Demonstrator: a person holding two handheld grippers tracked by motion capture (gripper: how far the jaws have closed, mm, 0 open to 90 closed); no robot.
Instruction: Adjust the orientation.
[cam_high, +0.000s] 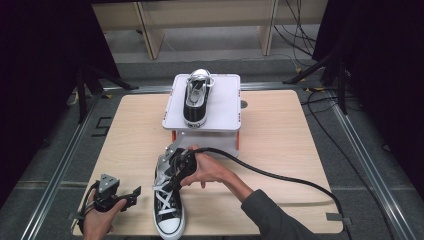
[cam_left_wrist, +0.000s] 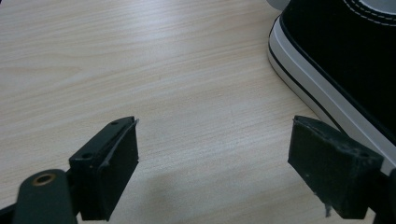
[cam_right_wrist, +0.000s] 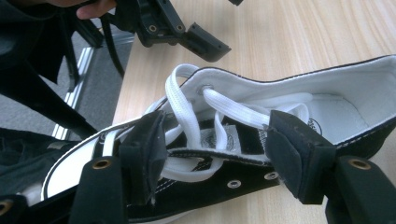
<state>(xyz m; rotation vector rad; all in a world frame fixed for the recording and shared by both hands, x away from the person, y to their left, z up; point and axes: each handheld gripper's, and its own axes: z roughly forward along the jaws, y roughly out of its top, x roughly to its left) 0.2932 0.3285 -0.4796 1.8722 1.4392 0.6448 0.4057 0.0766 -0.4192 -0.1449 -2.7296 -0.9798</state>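
Note:
A black high-top sneaker (cam_high: 169, 215) with white laces (cam_right_wrist: 180, 102) lies on the wooden table near its front edge, toe toward me. My right gripper (cam_high: 172, 175) hangs over its ankle opening. In the right gripper view its jaws (cam_right_wrist: 215, 158) stand wide on either side of the tongue and upper laces, pinching nothing. The left gripper (cam_high: 132, 195) rests low at the front left, just beside the sneaker's sole (cam_left_wrist: 345, 56), open with bare table between its pads (cam_left_wrist: 215, 163). It also appears beyond the shoe (cam_right_wrist: 187, 32).
A second matching sneaker (cam_high: 196, 100) stands on a raised white platform (cam_high: 225, 105) at the back middle of the table (cam_high: 280, 140). The right gripper's black cable (cam_high: 280, 175) trails across the table's right half. Dark stands flank the table.

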